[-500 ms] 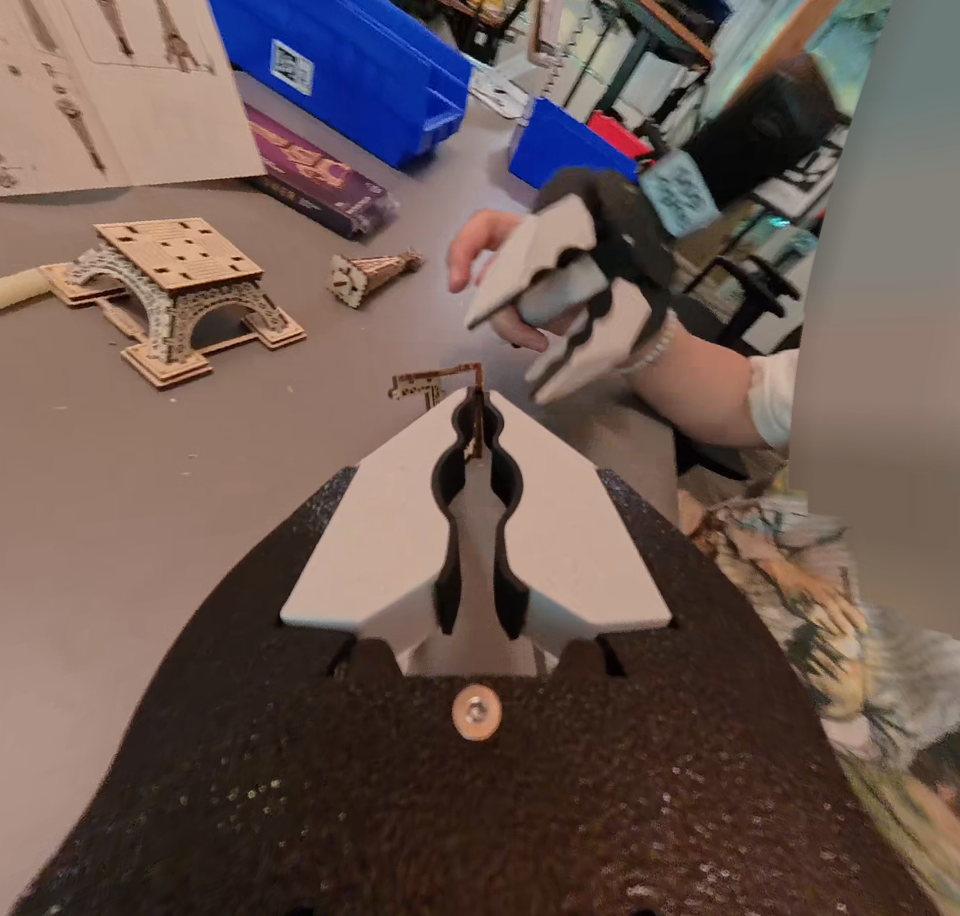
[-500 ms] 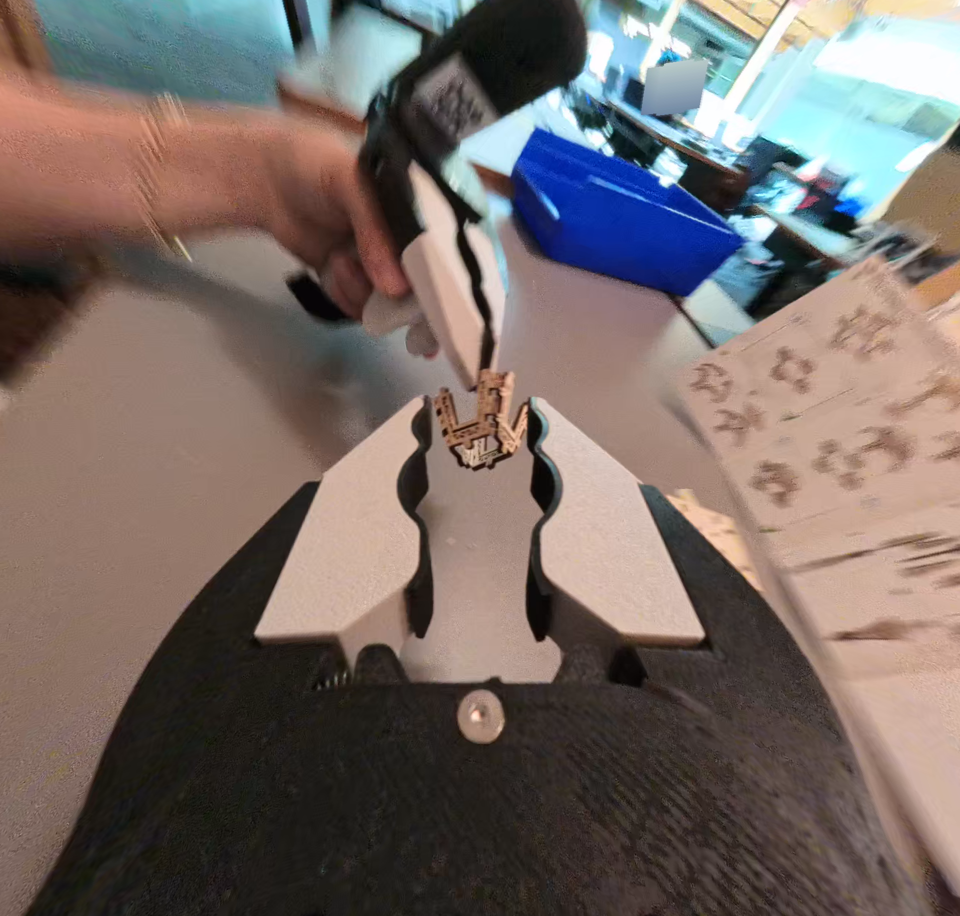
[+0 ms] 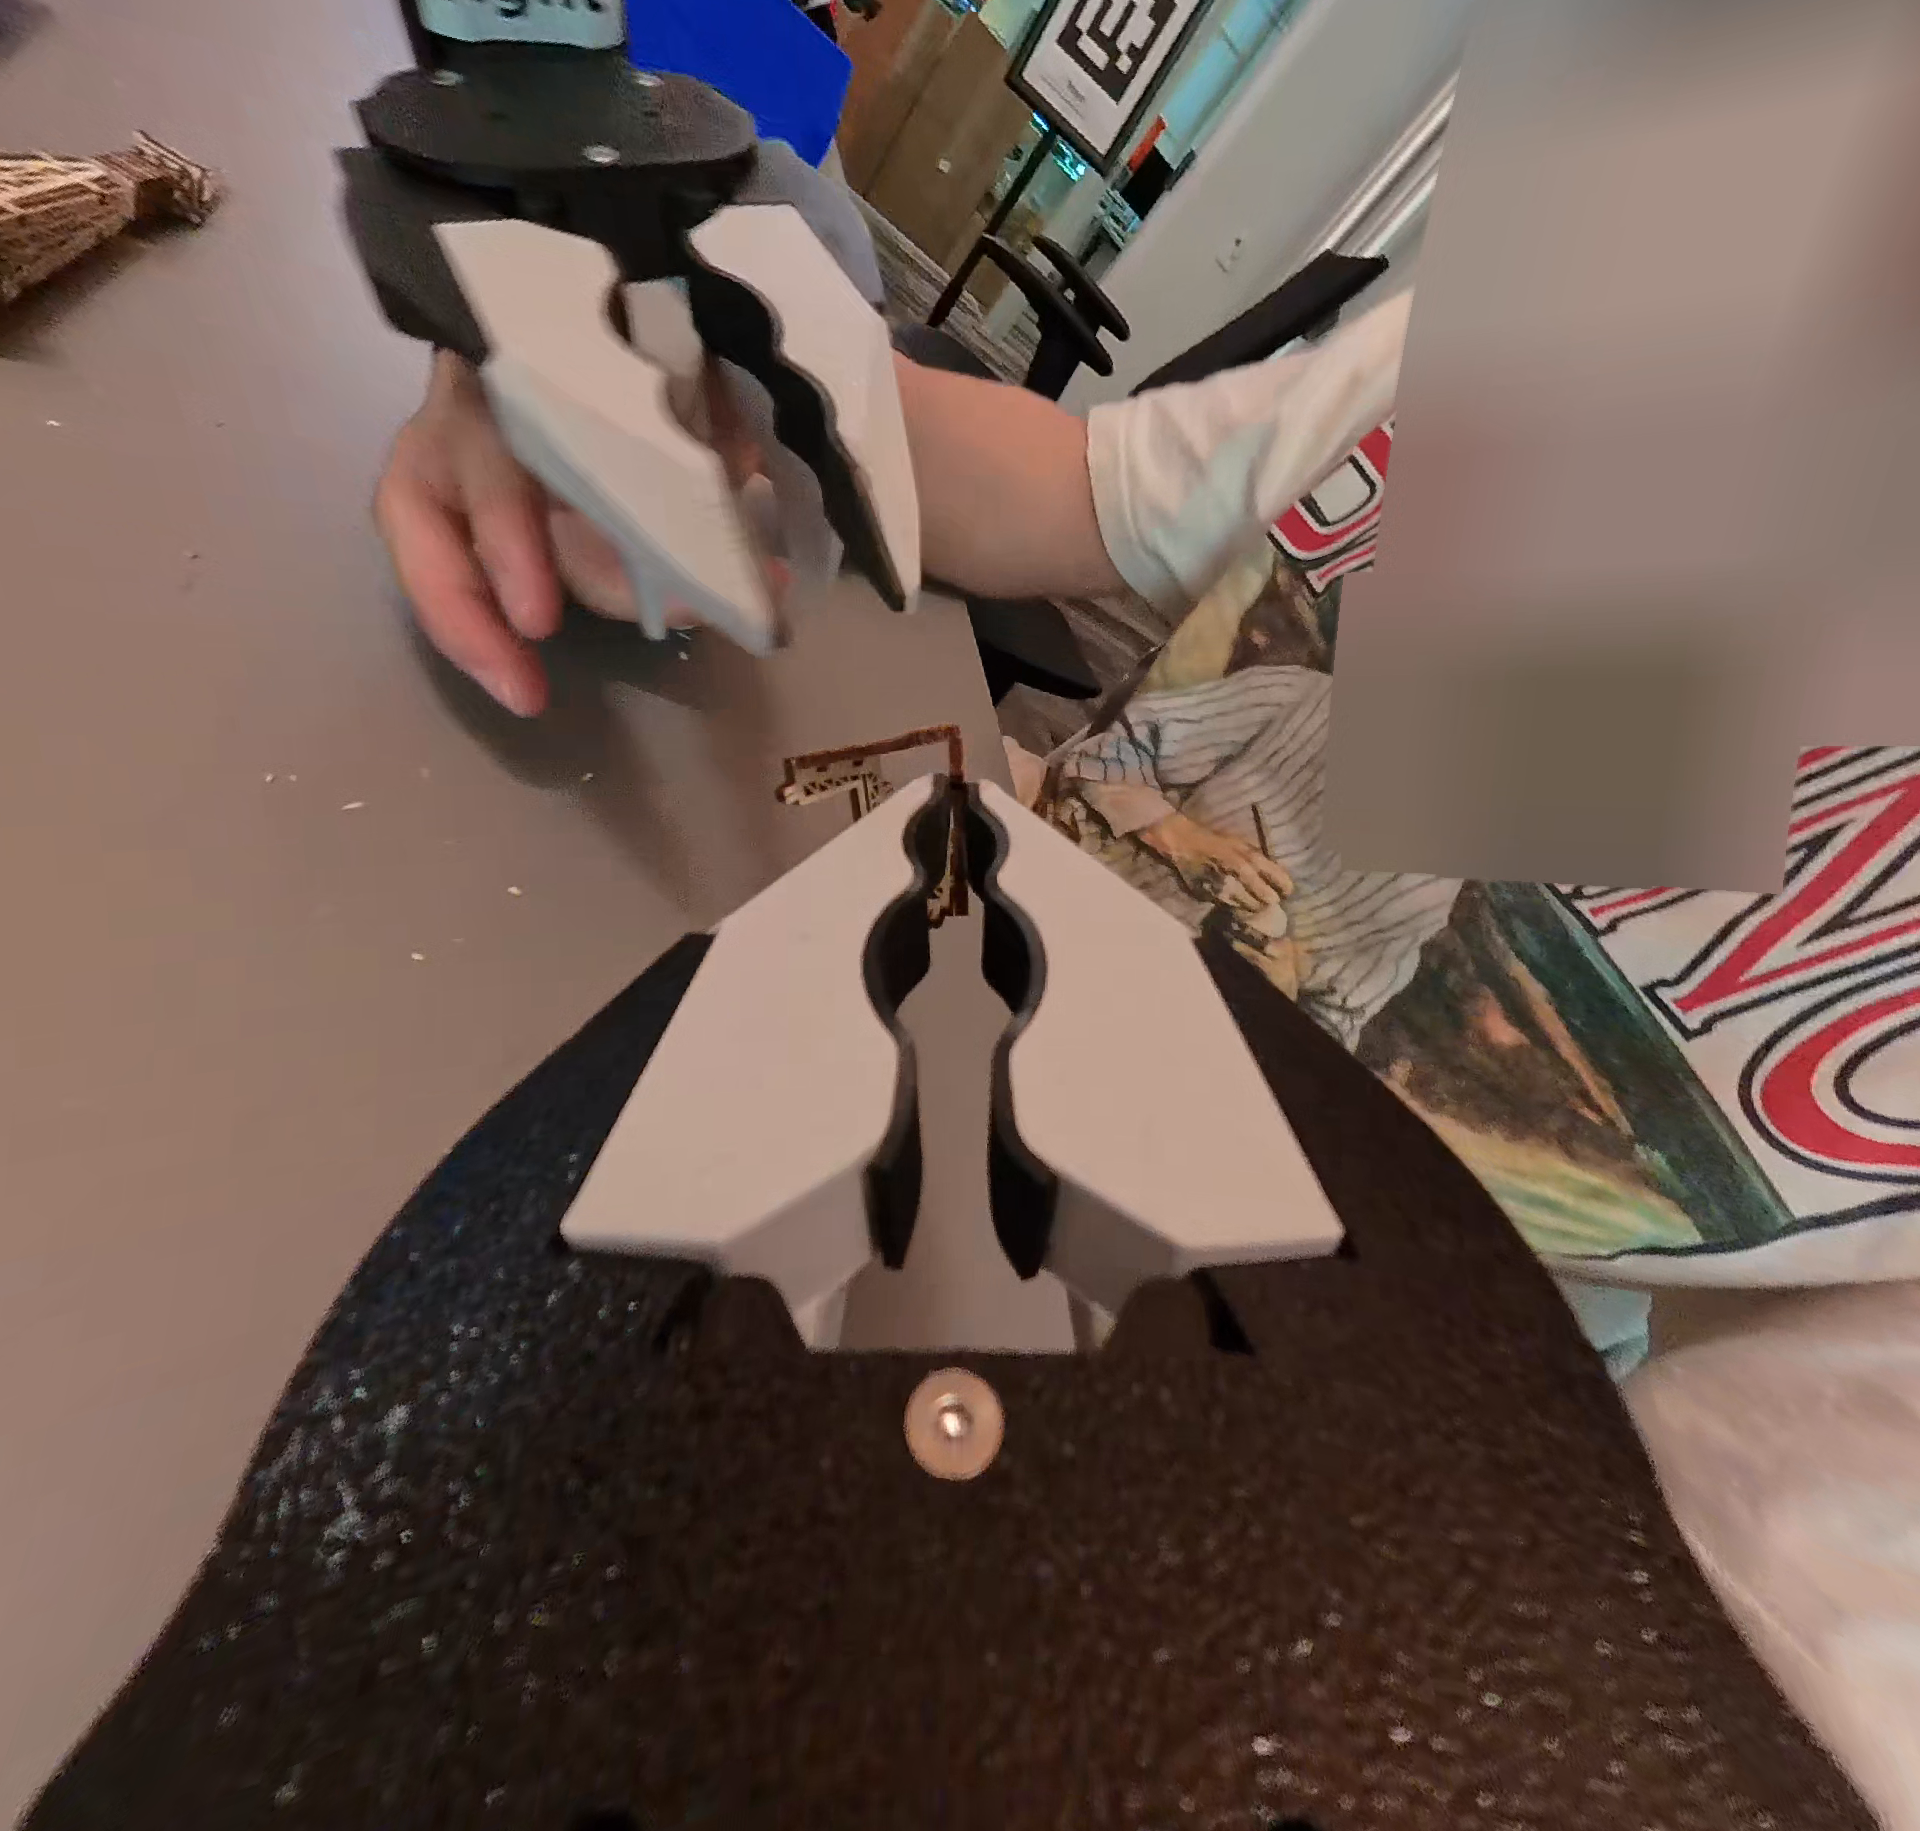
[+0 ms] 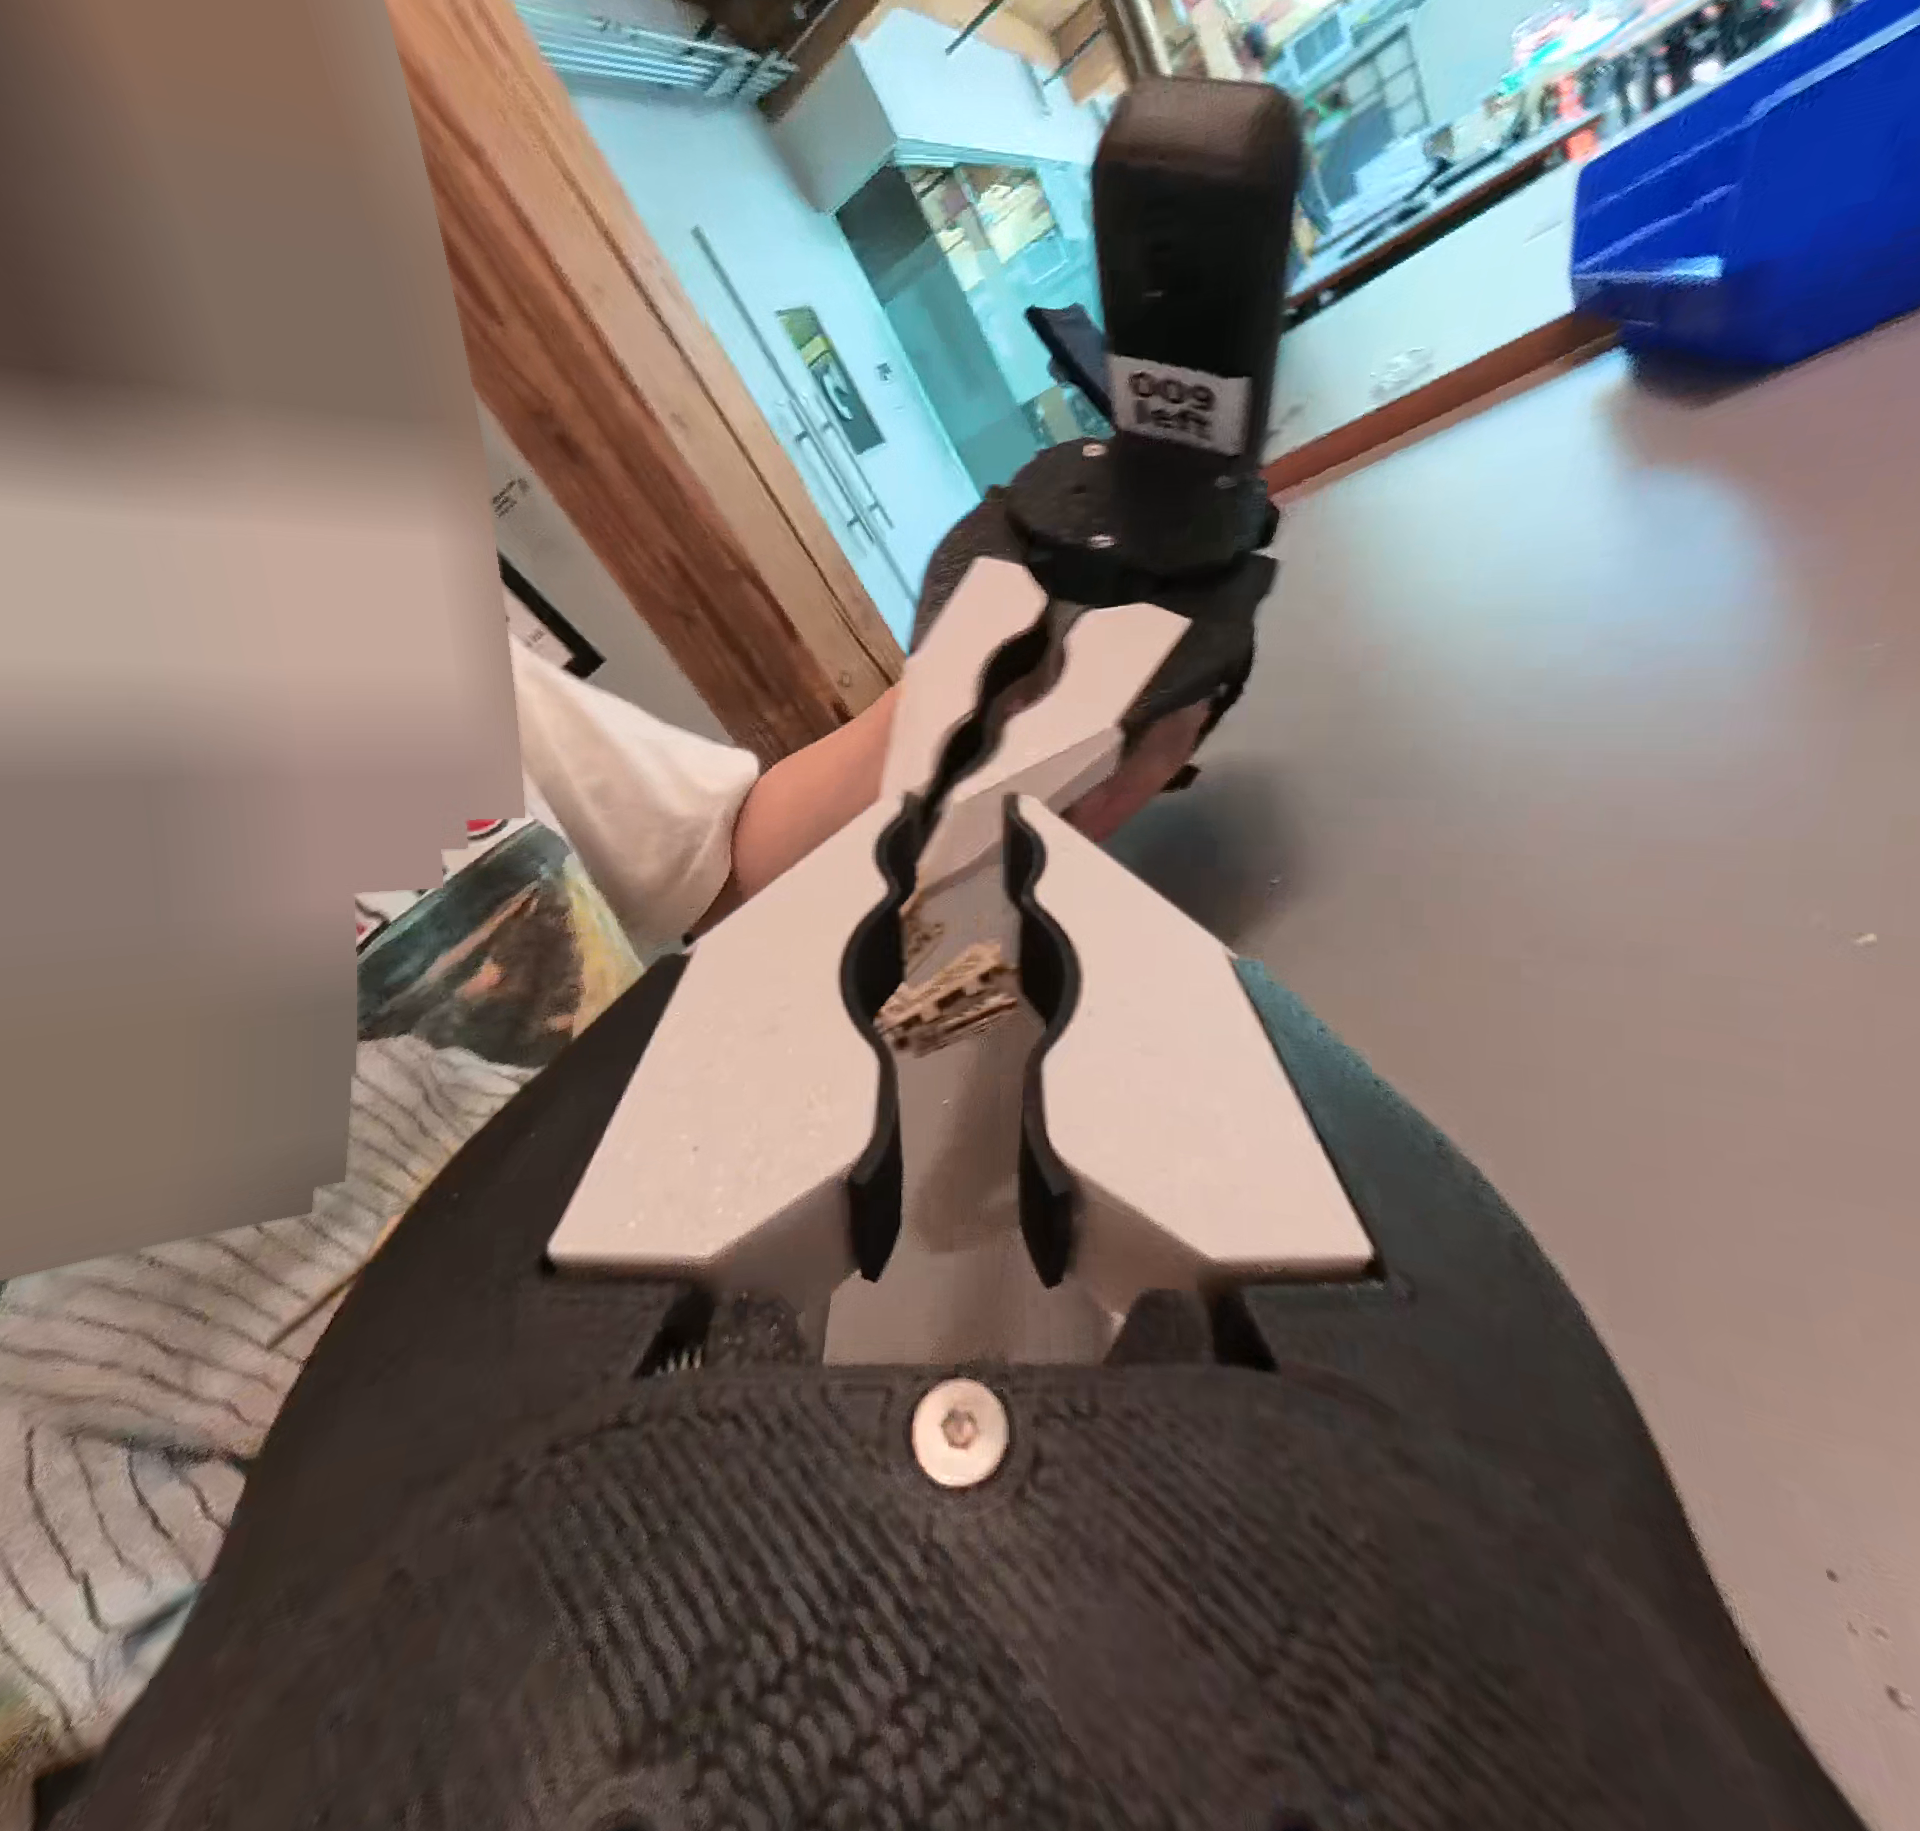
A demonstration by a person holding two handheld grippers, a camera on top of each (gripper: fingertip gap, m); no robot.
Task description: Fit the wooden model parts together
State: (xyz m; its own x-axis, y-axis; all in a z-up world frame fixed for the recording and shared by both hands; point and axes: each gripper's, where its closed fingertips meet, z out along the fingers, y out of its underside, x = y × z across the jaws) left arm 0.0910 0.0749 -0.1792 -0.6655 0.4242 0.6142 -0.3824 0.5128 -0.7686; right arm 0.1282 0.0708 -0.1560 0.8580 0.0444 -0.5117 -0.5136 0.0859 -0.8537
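Grey and matt, the worktop (image 3: 208, 950) is seen under both grippers, with pale crumbs scattered on it. Toward its far edge a blue bin (image 4: 1756, 223) stands, and at the far left edge a piece of the wooden model (image 3: 94, 202) lies on its side. Beyond the worktop a workshop with chairs, a wooden post and shelving is made out.

A thin, flat wooden part (image 3: 883, 779) is pinched at the very tips of the left gripper (image 3: 954, 794), whose fingers are closed tight on one edge of it; the rest of the part sticks out to the left, above the worktop near its front edge. The right gripper (image 4: 961, 846) is held part-way open, and a small wooden piece (image 4: 951, 997) is seen between its fingers, deeper in; whether it is truly clamped cannot be told. In the left wrist view nothing is seen at the right gripper's tips.

For the join to be made well, the two parts should be brought together slowly and squarely, slot in line with tab before any push is given. The thin part is likely to snap if it is twisted, so force is best applied along its plane. A firmer hold on the small piece would probably be needed first.
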